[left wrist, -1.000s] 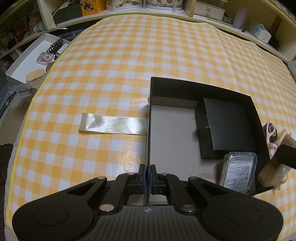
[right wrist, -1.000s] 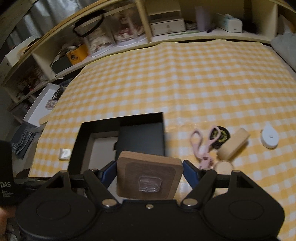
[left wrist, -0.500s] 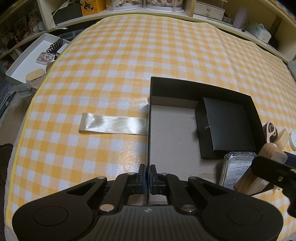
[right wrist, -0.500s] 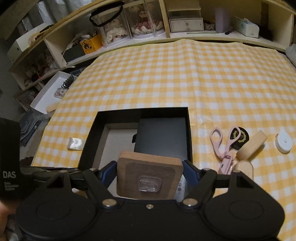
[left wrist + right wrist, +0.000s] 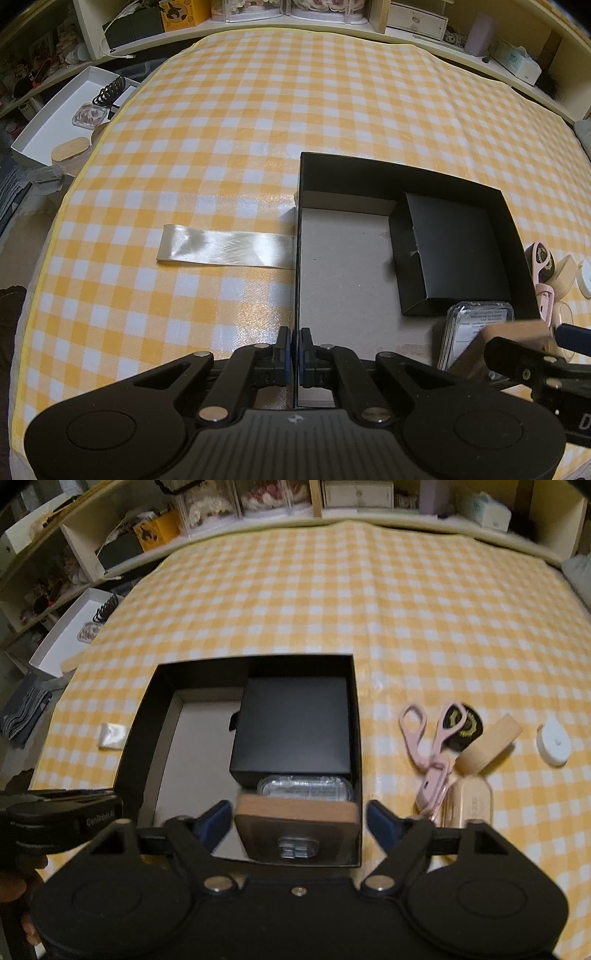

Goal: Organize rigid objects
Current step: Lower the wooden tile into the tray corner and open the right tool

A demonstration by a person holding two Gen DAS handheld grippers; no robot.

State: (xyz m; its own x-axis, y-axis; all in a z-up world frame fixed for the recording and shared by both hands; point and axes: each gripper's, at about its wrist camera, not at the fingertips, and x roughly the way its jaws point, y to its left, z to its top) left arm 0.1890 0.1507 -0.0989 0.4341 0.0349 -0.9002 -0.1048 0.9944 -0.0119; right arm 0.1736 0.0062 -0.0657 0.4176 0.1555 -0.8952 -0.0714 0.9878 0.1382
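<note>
Since a moment ago the right tool (image 5: 299,821) has come lower over the black box (image 5: 146,716), and the wooden block (image 5: 297,829) has tipped from standing to almost flat. Its jaws are opening: there is a gap on each side between the blue pads and the block, so nothing is squeezed now. The block sits inside the black box at the near right corner, leaning on a clear plastic case (image 5: 304,788). Its right edge is just beside the box's right wall.

The left tool (image 5: 294,354) has not moved. Its jaws are shut tight on the box's thin left wall (image 5: 296,258), near the close end.

Inside the black box, a smaller black box (image 5: 291,727) fills the far right part. The left half of the grey floor is bare, so there is open room there.

Right of the black box, on the yellow checked bench (image 5: 369,602), lie pink scissors (image 5: 430,744), a black round thing (image 5: 467,725), a wooden roller (image 5: 489,746), a pale wooden piece (image 5: 472,801) and a small white round thing (image 5: 554,742). They are close together, and the scissors touch the pale piece. Left of the black box a shiny ribbon (image 5: 225,251) lies flat, one end at the box wall. Beyond the black box the bench is wide open up to its far edge.
</note>
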